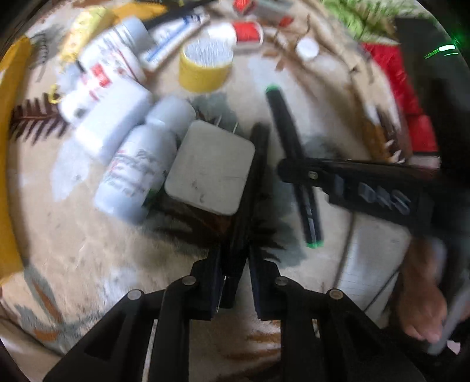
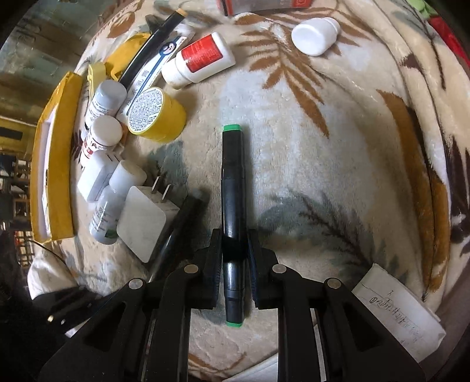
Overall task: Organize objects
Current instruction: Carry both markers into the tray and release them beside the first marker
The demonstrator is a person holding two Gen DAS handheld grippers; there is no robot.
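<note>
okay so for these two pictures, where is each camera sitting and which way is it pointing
Left wrist: rides on the left gripper, looking forward and down along its fingers at a black pen between them, beside a white charger; the right gripper and a bare foot show at right.
Right wrist: rides on the right gripper, looking down its fingers at the green-tipped marker on the leaf-print blanket.
Shared: charger, marker, yellow tub, white bottles, blanket.

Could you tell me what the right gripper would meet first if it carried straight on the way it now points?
Beyond the black green-capped marker the right gripper grips, the leaf-patterned blanket looks free; much farther on, perhaps the grey and red box, though depth is unclear.
</note>
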